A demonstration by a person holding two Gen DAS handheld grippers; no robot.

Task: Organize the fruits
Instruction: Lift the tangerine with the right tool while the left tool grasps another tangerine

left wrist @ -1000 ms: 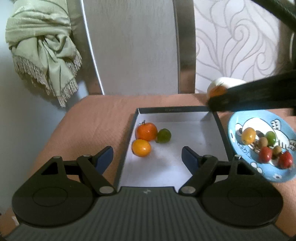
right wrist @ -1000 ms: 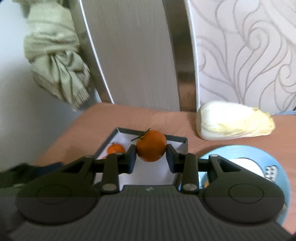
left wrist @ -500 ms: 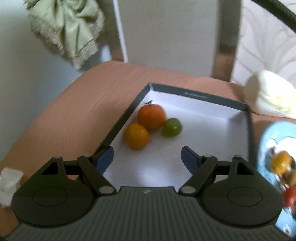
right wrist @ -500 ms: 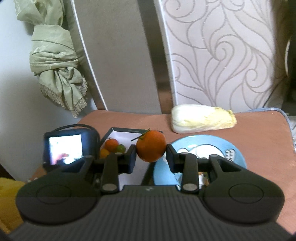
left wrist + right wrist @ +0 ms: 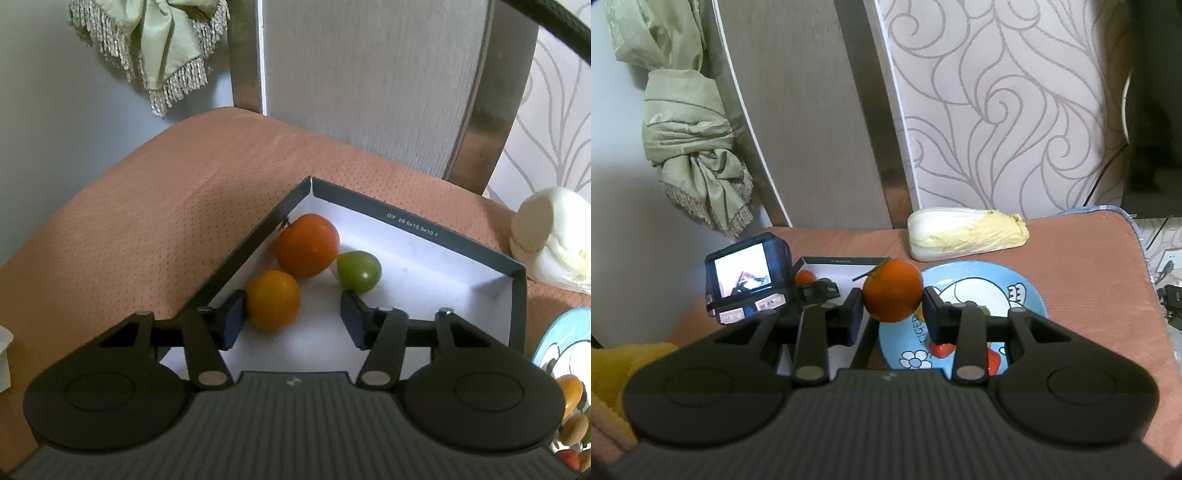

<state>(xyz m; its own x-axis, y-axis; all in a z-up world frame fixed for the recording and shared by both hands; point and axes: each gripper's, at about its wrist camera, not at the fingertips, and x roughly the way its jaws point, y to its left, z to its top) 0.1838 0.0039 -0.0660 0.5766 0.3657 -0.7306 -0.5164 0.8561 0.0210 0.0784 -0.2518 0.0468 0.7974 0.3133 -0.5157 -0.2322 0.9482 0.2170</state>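
Note:
A dark-rimmed box with a white floor holds a red-orange tangerine, a green fruit and a yellow-orange fruit. My left gripper reaches down into the box and its jaws are closing. The yellow-orange fruit lies between them against the left pad, while the right pad stands apart from it. In the right wrist view my right gripper is shut on an orange with a stem. It hangs above the gap between the box and the blue plate.
A napa cabbage lies behind the plate on the peach tablecloth. The plate carries several small fruits. A chair back and a knotted green curtain stand behind the table. A yellow sleeve shows at lower left.
My left gripper has dropped closer into the box and its jaws have narrowed around the yellow-orange fruit. My right gripper has drawn back and up from the box, the orange still in it.

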